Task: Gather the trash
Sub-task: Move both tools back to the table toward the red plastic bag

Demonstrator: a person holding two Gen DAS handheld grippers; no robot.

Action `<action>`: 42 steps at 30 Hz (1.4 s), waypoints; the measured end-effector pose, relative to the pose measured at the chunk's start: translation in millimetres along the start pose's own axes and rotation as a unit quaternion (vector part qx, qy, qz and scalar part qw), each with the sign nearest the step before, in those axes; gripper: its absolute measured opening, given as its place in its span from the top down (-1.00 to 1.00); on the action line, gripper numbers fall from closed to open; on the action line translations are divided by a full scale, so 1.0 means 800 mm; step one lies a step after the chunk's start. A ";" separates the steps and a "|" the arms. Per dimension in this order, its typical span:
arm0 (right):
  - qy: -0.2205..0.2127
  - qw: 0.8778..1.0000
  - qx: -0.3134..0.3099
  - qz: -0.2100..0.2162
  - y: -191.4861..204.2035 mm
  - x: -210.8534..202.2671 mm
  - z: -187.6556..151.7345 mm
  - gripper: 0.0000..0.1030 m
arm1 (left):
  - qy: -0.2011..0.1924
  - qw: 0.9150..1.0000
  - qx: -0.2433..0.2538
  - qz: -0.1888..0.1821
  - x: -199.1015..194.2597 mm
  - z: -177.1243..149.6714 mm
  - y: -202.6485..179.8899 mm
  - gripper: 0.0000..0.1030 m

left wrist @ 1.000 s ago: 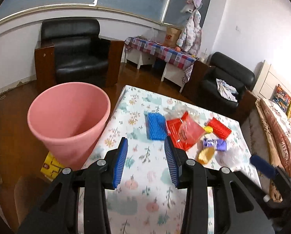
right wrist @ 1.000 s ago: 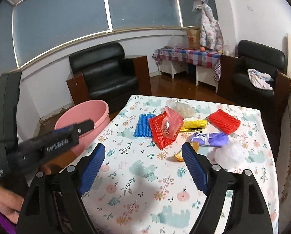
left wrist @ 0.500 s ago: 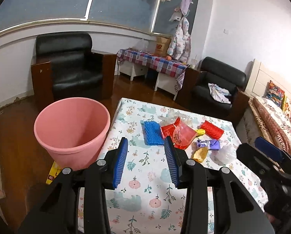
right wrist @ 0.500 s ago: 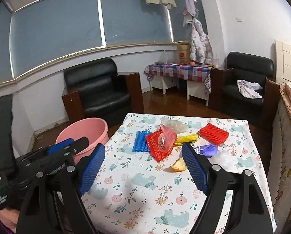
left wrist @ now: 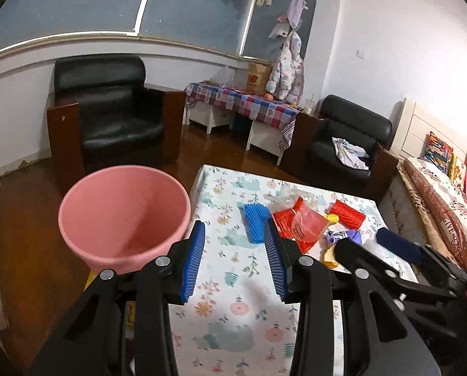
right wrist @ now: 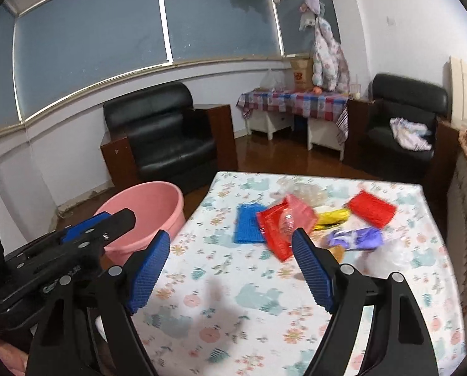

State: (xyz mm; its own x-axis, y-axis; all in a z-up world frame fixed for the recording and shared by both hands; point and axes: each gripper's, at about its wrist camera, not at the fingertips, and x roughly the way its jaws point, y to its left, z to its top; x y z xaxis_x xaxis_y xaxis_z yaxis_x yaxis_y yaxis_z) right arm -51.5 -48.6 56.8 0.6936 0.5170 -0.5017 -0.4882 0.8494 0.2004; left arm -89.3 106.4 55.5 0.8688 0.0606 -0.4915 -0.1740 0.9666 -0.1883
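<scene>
Trash lies in a cluster at the far end of the floral-cloth table (left wrist: 236, 310): a blue ribbed pad (left wrist: 253, 221) (right wrist: 247, 227), a red see-through packet (left wrist: 299, 225) (right wrist: 283, 225), a red ribbed pad (left wrist: 347, 214) (right wrist: 371, 208), a yellow wrapper (right wrist: 332, 216), a purple wrapper (right wrist: 355, 238) and clear plastic (right wrist: 305, 191). A pink bucket (left wrist: 123, 213) (right wrist: 145, 210) stands on the floor at the table's left. My left gripper (left wrist: 233, 263) hangs open and empty over the near table. My right gripper (right wrist: 230, 250) is open wider, also empty, well short of the trash.
Two black armchairs (right wrist: 164, 138) (left wrist: 346, 144) and a side table with a checked cloth (left wrist: 242, 101) stand behind the table. A bed with patterned bedding (left wrist: 443, 206) runs along the right. A yellow box (left wrist: 90, 279) lies on the wooden floor under the bucket's edge.
Both grippers have drawn back from the trash, so the table and bucket look smaller and farther. The right gripper now shows closer beside the left one. Neither jaw width has changed.
</scene>
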 end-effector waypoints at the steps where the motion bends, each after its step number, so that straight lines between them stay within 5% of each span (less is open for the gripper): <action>1: 0.006 1.000 0.004 0.008 0.002 0.006 0.001 -0.54 | -0.002 1.000 0.002 -0.003 -0.002 0.000 0.005 0.23; 11: 0.024 1.000 -0.010 -0.002 0.033 0.049 0.013 -0.59 | -0.006 0.999 0.034 -0.010 0.004 0.005 0.043 0.23; 22: 0.011 0.999 -0.009 0.041 0.042 0.031 0.010 -0.71 | 0.013 1.000 -0.004 -0.009 -0.022 0.007 0.066 0.23; 31: -0.004 0.999 -0.010 0.036 -0.003 -0.027 -0.008 -0.82 | 0.026 0.999 -0.035 -0.030 -0.045 -0.015 0.033 0.23; 42: -0.025 0.998 0.061 -0.021 -0.094 -0.063 -0.028 -0.85 | 0.073 0.995 -0.020 -0.070 0.006 -0.006 -0.016 0.23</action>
State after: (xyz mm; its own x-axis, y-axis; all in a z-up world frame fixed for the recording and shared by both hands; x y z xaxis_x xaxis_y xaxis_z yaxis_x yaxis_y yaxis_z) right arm -61.4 -141.1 48.3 0.7395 0.4829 -0.4690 -0.3924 0.8753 0.2825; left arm -85.2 92.8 51.3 0.8094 -0.1128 -0.5763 -0.0777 0.9522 -0.2956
